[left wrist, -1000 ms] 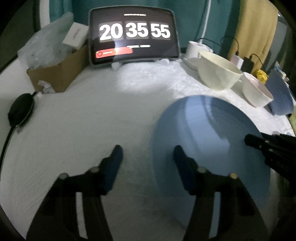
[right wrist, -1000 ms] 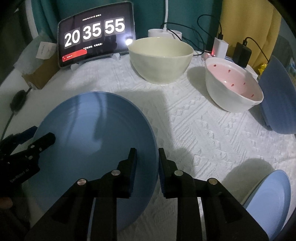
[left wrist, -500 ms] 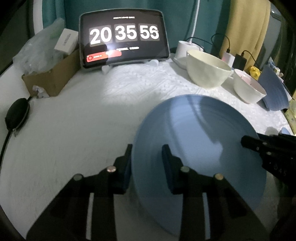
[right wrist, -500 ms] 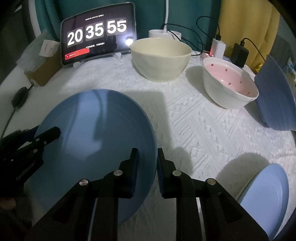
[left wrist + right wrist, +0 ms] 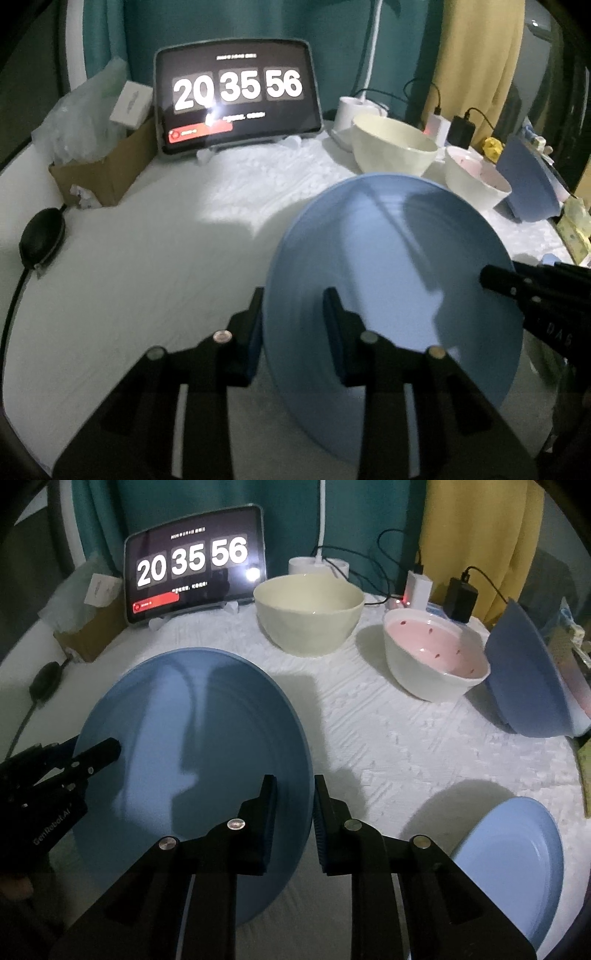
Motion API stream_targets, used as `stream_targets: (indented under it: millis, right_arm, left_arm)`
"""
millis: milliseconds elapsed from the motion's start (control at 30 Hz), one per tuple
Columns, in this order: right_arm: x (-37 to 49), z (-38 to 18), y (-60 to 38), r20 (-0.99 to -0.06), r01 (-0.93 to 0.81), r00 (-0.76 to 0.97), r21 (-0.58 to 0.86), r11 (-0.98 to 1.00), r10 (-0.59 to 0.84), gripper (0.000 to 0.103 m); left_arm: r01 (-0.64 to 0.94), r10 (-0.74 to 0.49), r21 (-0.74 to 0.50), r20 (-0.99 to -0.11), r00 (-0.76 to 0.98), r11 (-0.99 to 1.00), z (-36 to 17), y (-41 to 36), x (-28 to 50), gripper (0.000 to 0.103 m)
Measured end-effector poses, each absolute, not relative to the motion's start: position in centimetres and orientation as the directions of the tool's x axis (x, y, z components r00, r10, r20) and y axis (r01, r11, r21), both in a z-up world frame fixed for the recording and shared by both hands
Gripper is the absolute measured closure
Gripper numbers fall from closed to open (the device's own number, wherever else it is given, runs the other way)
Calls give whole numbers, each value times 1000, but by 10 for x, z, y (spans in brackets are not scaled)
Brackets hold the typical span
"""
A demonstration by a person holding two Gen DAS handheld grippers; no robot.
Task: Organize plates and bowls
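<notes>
Nearest, in the left wrist view: left gripper (image 5: 293, 332) pinching the near-left rim of the big plate (image 5: 399, 295), one pad under the rim and one on the upper face. Plate tilted, with a shadow on the cloth (image 5: 147, 277) below it, so seemingly off the table. Opposite rim taken by the right gripper (image 5: 491, 278), reaching in from the right edge of that view.

Same grip seen from the right wrist view: right gripper (image 5: 293, 812) clamped on the plate's (image 5: 192, 746) near-right rim, fingers nearly together with the edge between them. Left gripper (image 5: 110, 747) gripping the far-left rim there, black body marked with white lettering. Plate thus spanned between both tongs, one on each side.

Lower right, flat on the cloth (image 5: 369, 746): small plate (image 5: 513, 864), well apart from the big one.

Farther back, in a row: cream bowl (image 5: 308, 618), then pink bowl (image 5: 436, 661) with dark specks, then blue bowl (image 5: 528, 679) tipped on its side at the right edge. All three clear of both tongs.

At the very back: tablet (image 5: 195, 568) showing 20 35 56, cardboard box (image 5: 103, 170) to its left, chargers (image 5: 460, 598) and cables to its right, curtains behind.
</notes>
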State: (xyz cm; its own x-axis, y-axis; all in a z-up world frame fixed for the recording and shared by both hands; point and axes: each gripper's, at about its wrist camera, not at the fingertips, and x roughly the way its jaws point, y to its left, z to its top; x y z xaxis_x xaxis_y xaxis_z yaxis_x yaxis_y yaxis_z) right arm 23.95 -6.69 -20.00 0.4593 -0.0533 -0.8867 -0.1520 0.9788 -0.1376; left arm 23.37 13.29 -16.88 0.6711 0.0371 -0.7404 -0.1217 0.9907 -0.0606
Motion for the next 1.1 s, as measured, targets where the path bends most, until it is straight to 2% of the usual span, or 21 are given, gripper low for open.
stream_targets:
  millis: [500, 1100]
  right_arm:
    - [213, -164, -82, -844, -121, 534, -132, 984, -47, 82]
    - [184, -140, -108, -815, -82, 578, -102, 991, -36, 82]
  left_arm:
    - [-86, 43, -28, -691, 722, 996, -137, 107, 210, 71]
    - [-48, 39, 6, -676, 736, 999, -120, 72, 191, 71]
